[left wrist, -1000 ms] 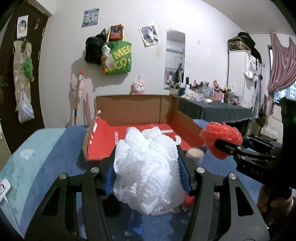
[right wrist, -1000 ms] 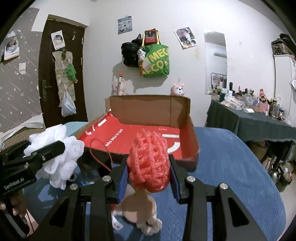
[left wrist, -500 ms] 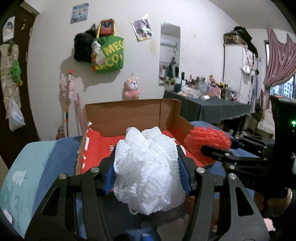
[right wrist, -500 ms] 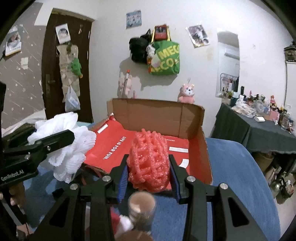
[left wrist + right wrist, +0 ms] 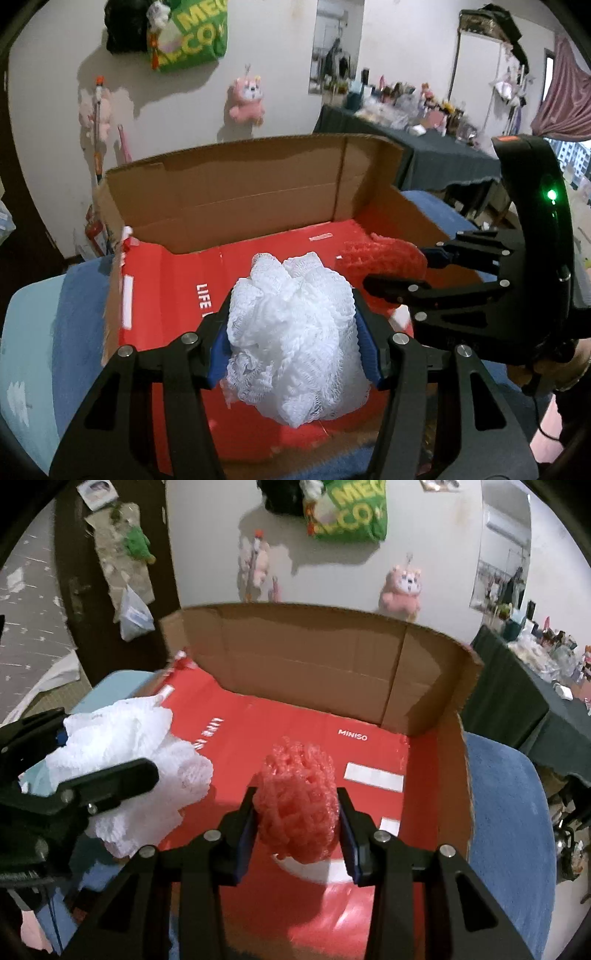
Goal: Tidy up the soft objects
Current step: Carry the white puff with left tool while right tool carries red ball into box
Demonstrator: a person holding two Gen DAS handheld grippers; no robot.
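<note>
One white mesh puff [image 5: 295,332] clamped in left gripper [image 5: 293,347], one red puff [image 5: 297,805] clamped in right gripper [image 5: 297,827], one cardboard box [image 5: 314,657] (red floor) beneath

1. The room was dimly, evenly lit from overhead.
2. Soft shadows fell beneath the green bag [image 5: 349,515] on the far wall.
3. Fisheye bending and dark vignetting marked the edges.
4. Distant clutter looked blurred.

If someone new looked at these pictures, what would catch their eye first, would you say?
Probably the white mesh puff squeezed in the left gripper and the red mesh puff squeezed in the right gripper. Both hang side by side over the open cardboard box with its bright red floor.
</note>
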